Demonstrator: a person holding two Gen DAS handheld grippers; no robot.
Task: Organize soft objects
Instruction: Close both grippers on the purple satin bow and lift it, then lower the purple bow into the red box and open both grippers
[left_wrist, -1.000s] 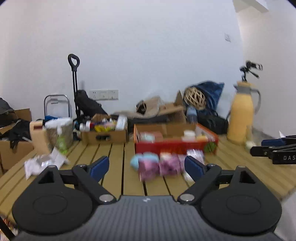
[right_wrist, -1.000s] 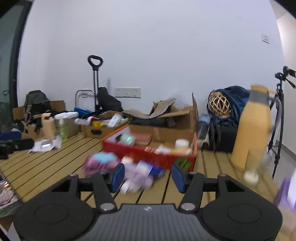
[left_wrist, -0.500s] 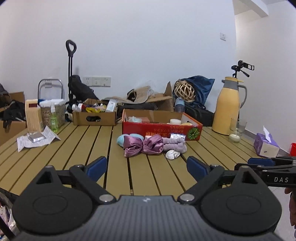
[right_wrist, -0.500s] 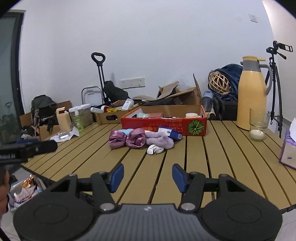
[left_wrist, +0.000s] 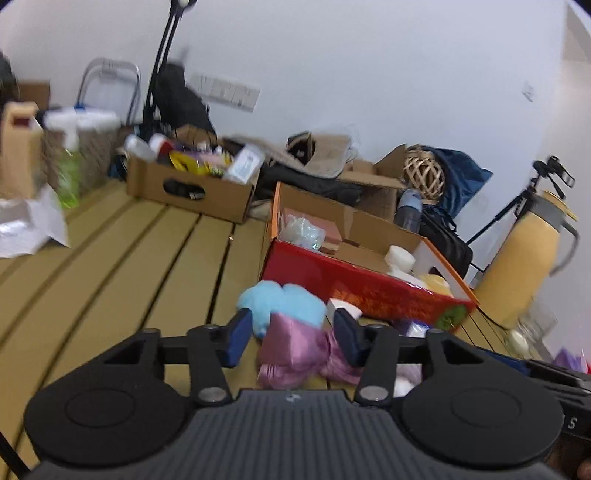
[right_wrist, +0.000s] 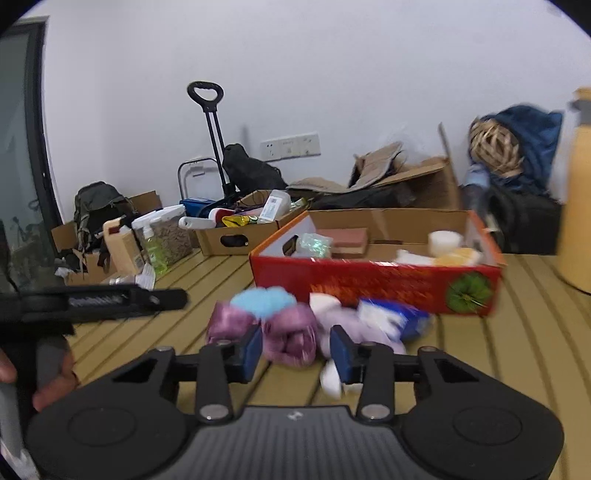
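Purple bow (left_wrist: 295, 347) lies on the table (left_wrist: 155, 266) by the red box (left_wrist: 362, 284). We reach; left tool (left_wrist: 291, 332) and right tool (right_wrist: 297, 350) are closing, not pinching yet. Next, we grab softly.

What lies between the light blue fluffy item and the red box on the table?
Right wrist view: a small white soft item lies between the light blue fluffy item and the red box. Otherwise only bare wooden slats show there.
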